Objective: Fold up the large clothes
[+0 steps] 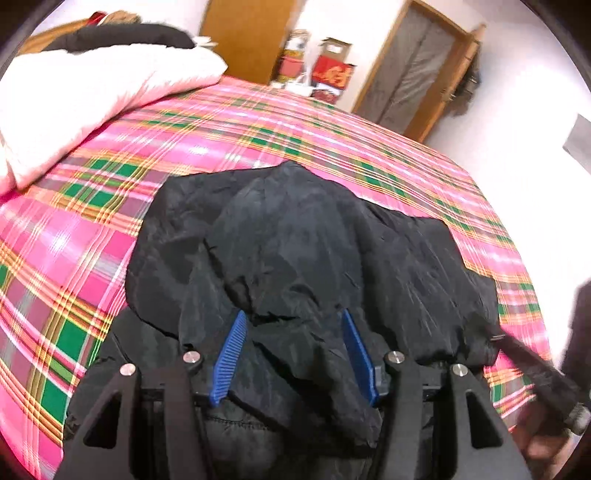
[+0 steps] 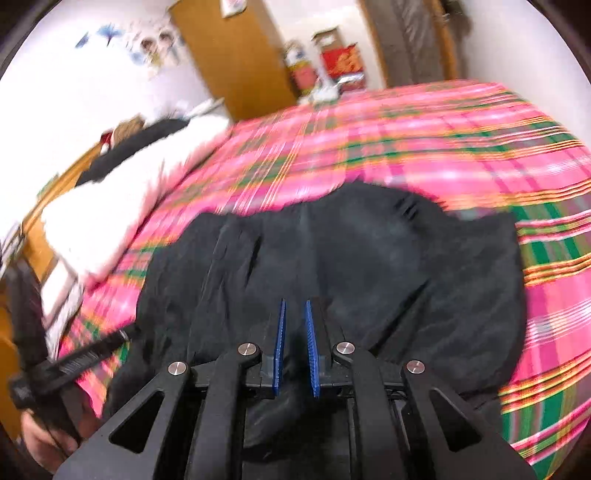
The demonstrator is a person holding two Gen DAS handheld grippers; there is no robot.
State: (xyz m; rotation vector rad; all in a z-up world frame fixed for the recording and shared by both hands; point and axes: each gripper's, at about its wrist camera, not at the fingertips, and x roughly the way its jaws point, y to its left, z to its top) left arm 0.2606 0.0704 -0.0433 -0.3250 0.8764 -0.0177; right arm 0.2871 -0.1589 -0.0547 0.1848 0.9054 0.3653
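Observation:
A large black jacket (image 1: 295, 236) lies bunched on a bed with a pink, green and orange plaid cover (image 1: 110, 229). My left gripper (image 1: 293, 317) hovers just over its near edge with its blue pads wide apart; a fold of black fabric bulges between them, not clamped. In the right wrist view the same jacket (image 2: 369, 251) spreads ahead. My right gripper (image 2: 295, 306) sits over its near edge with the blue pads nearly together, a narrow gap left, nothing visibly pinched. The other gripper shows at the left edge (image 2: 85, 358).
A white duvet (image 1: 92, 88) with a dark garment on top lies at the bed's far left. Wooden doors (image 1: 243, 33), red boxes (image 1: 330, 70) and white walls stand beyond the bed. The bed's right edge drops off near the wall.

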